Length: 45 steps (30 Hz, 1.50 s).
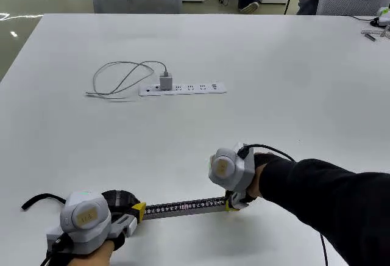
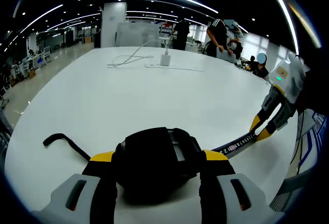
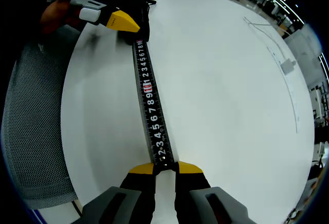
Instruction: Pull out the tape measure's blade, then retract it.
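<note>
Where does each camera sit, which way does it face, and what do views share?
Head view: on the headset, facing forward and down at the table; left gripper, right gripper and a dark sleeve show.
Left gripper view: on the left gripper, facing over the tape measure case toward the right gripper; own jaws show.
Right gripper view: facing along the blade; own jaws pinch its tip.
Shared: both gripper views show the blade.

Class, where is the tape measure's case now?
In the head view the case sits near-left on the table, clamped by the left gripper, its blade running right to the right gripper.
</note>
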Each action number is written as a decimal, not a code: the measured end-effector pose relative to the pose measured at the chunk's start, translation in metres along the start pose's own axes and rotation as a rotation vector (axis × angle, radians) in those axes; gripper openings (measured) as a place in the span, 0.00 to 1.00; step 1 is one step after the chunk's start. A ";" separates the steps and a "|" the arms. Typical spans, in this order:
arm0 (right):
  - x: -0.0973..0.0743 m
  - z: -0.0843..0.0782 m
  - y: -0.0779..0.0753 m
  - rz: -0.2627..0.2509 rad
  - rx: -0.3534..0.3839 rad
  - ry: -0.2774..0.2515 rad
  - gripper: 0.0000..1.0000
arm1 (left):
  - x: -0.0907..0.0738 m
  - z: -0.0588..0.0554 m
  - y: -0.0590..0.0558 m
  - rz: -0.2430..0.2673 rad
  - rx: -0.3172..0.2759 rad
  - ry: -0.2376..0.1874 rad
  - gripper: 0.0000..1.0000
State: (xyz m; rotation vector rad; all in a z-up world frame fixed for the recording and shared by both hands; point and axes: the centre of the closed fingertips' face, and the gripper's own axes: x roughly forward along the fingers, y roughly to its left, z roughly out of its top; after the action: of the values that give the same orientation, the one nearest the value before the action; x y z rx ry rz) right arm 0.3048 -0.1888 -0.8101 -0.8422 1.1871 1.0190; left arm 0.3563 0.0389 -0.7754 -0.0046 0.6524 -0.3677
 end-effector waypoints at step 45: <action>0.003 0.015 0.001 -0.004 -0.007 0.013 0.10 | 0.000 0.000 0.000 -0.002 -0.001 0.005 0.61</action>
State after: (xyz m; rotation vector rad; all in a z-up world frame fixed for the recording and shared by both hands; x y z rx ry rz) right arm 0.3087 -0.1743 -0.8103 -0.8576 1.1929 1.0166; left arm 0.3565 0.0387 -0.7758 -0.0055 0.6579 -0.3695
